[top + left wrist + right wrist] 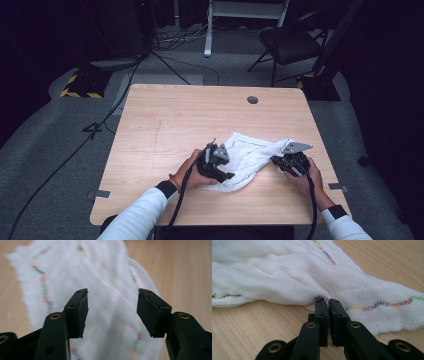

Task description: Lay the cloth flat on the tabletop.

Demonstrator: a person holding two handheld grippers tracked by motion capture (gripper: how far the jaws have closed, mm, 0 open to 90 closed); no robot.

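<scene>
Right gripper (328,302) pinching cloth (287,272) hem, table (249,325)

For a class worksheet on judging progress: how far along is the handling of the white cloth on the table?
Done: the white cloth already lies partly bunched on the wooden table, not spread flat. In hand: the right gripper is shut on the cloth's stitched hem, while the left gripper stands open above the cloth with nothing between its pads. Left: the cloth looks rumpled and uneven, so a neat fold probably still needs the left gripper to take hold again.

Cloth (105,290) blurred in left gripper view, near edge cut off; cloth hem hidden between right gripper (328,302) jaws.
</scene>
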